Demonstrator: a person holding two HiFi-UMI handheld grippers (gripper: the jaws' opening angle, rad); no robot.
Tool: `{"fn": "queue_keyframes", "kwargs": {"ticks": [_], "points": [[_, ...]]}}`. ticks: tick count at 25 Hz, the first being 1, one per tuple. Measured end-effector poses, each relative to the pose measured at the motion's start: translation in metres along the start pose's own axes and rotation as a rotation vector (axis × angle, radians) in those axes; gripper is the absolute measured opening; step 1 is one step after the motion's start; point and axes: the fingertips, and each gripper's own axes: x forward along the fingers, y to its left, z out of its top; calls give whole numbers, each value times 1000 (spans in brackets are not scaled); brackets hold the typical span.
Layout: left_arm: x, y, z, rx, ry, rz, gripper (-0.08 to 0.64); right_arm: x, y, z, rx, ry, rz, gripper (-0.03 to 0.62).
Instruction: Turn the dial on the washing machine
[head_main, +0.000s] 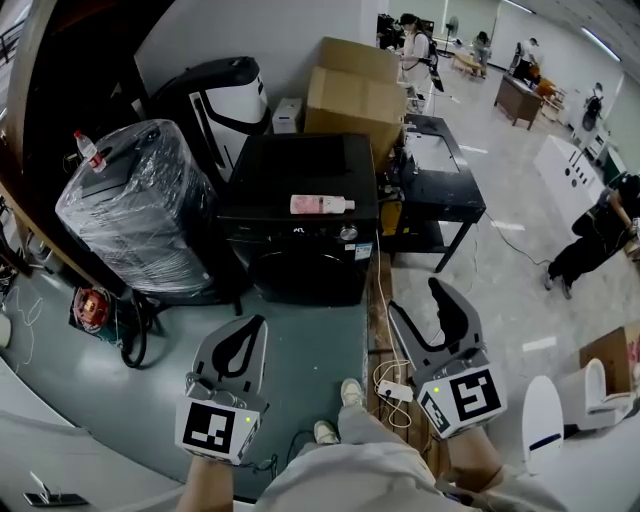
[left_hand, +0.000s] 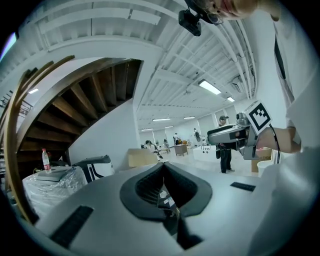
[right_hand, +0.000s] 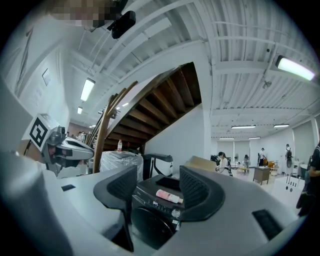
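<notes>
Here's the floor (head_main: 300, 370), grey-green and smooth, in a big open workshop with white walls and a wooden staircase (right_hand: 150, 107) rising on the left. The black washing machine (head_main: 300, 230) stands on the floor against the back wall. A pink bottle (head_main: 322, 205) lies on its side near the front edge of the machine's top. The dial (head_main: 348, 233) is a small silvery knob at the right end of the front panel, just under that bottle's cap.

At the machine's left sits a bulky plastic-wrapped unit (head_main: 135, 205) with a clear bottle (head_main: 88, 150) on its top. Cardboard boxes (head_main: 350, 95) are stacked behind, a low black table (head_main: 440, 180) stands to the right, and a white power strip (head_main: 395, 390) lies on the floor near the person's shoes. People are working at the far end of the room.

Now the claws. The left gripper (head_main: 250, 325) is clenched, pad tips meeting with nothing caught between them, well short of the machine. The right gripper (head_main: 420, 305) is released, jaws spread wide and empty. Its own view frames the washing machine (right_hand: 155, 210) and the dial (right_hand: 175, 213) in the gap, though it touches neither.

As for writing, the front panel carries white lettering left of the dial, too small to read. Stickers sit below the dial, also illegible. Each gripper's cube shows black-and-white square markers.
</notes>
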Motion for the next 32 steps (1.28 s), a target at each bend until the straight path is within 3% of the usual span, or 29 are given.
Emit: {"fn": "queue_keyframes", "kwargs": {"ticks": [7, 17, 24, 32], "points": [[53, 20, -21, 46, 54, 12, 21, 48, -35, -34, 22, 52, 15, 275], [140, 47, -53, 48, 158, 57, 21, 132, -97, -87, 89, 131, 56, 275], [185, 57, -76, 31, 211, 73, 21, 177, -116, -126, 125, 168, 99, 275], [212, 68, -97, 34, 223, 29, 21, 205, -124, -159, 144, 199, 65, 275]]}}
